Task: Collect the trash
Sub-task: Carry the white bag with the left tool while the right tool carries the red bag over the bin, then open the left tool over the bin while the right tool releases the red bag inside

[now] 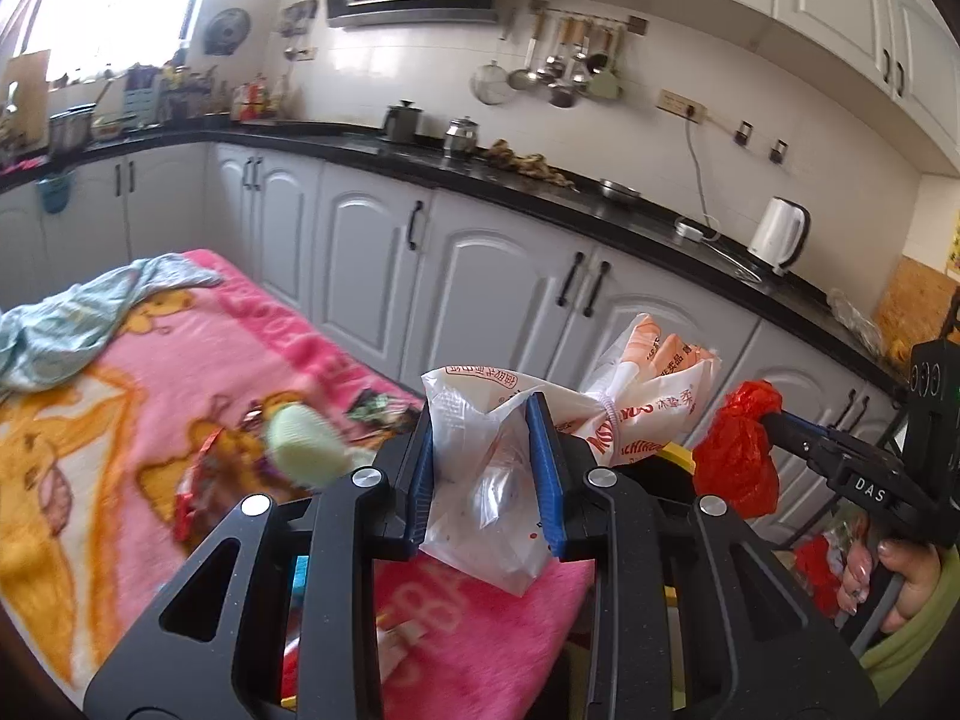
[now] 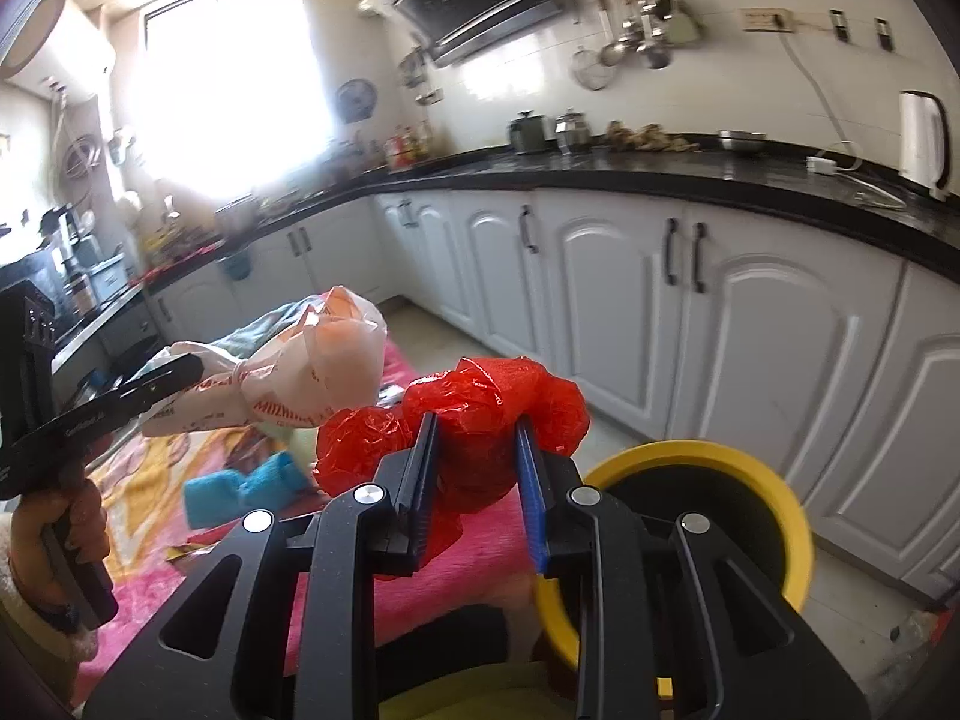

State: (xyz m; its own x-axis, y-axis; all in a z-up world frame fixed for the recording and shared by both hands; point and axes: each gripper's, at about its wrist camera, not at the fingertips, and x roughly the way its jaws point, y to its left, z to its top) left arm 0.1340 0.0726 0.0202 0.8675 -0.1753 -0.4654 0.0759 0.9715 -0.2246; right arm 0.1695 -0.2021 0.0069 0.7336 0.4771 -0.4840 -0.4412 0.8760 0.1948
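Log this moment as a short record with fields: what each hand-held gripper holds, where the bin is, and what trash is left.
left hand-held gripper: shut on white printed plastic bag, lifted above the pink blanket
right hand-held gripper: shut on crumpled red plastic bag
bin: yellow-rimmed bin, open, on the floor beside the blanket, just right of the red bag
left on blanket: small wrappers, a blue cloth
task state: neither bag is in the bin yet
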